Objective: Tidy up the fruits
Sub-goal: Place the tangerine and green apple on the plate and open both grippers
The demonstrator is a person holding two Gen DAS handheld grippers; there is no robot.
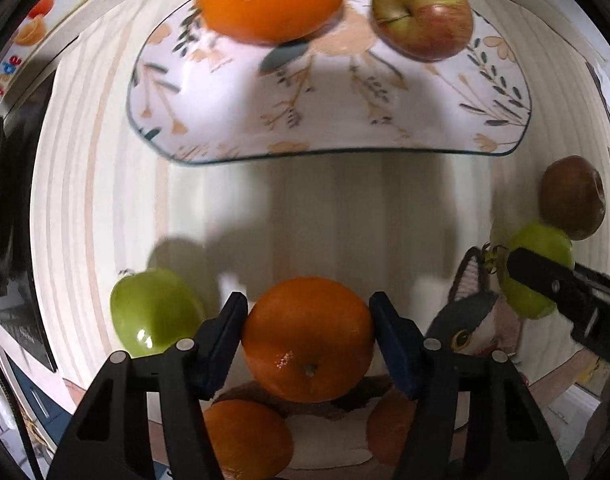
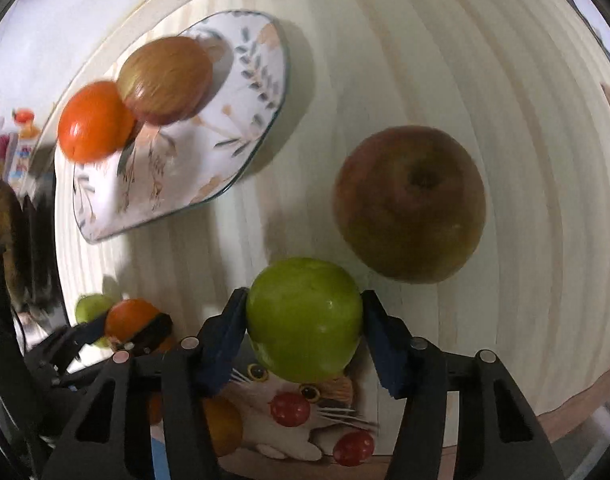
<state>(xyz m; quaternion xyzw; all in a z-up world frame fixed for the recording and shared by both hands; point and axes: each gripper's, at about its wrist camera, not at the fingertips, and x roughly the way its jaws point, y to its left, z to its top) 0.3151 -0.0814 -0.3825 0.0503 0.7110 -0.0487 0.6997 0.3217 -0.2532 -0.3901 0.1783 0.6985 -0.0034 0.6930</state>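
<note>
Pale wooden table top [image 1: 325, 208], grain in light stripes, fills the centre of both views. A mat printed with a cat's face [image 1: 469, 320] lies on it at the lower edge; the right wrist view shows it at lower centre [image 2: 245, 420]. Printed packaging with coloured letters [image 1: 9, 68] sits at upper left, off the table. A dark panel [image 1: 13, 240] lines the left edge; details unclear.
</note>
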